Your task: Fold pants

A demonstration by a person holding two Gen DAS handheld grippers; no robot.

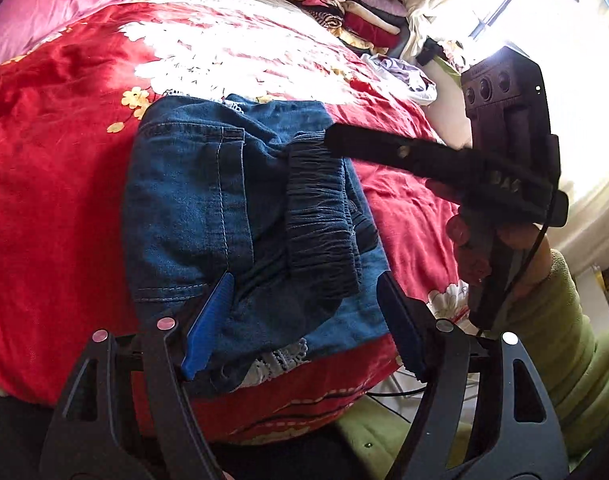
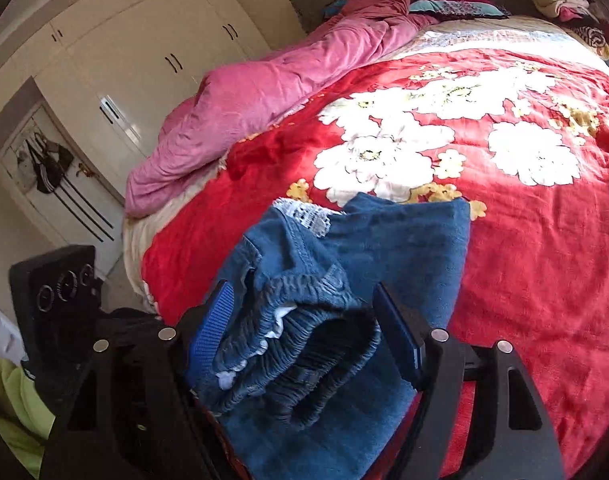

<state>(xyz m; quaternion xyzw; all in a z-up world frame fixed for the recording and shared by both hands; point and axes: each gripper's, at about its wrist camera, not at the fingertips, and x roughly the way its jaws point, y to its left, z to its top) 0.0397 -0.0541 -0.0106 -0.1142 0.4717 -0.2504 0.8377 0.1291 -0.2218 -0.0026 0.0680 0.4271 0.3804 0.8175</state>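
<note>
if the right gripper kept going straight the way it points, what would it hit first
Most likely the gathered elastic waistband of the folded jeans, bunched between the open right gripper; depth is unclear.

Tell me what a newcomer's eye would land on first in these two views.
First, the red floral blanket that covers the bed, its white flowers lit by sun. On it near the front edge lie the folded blue jeans, their gathered elastic waistband on top. The left gripper and right gripper both straddle the jeans with jaws open, and a pile of folded clothes sits at the far corner.
</note>
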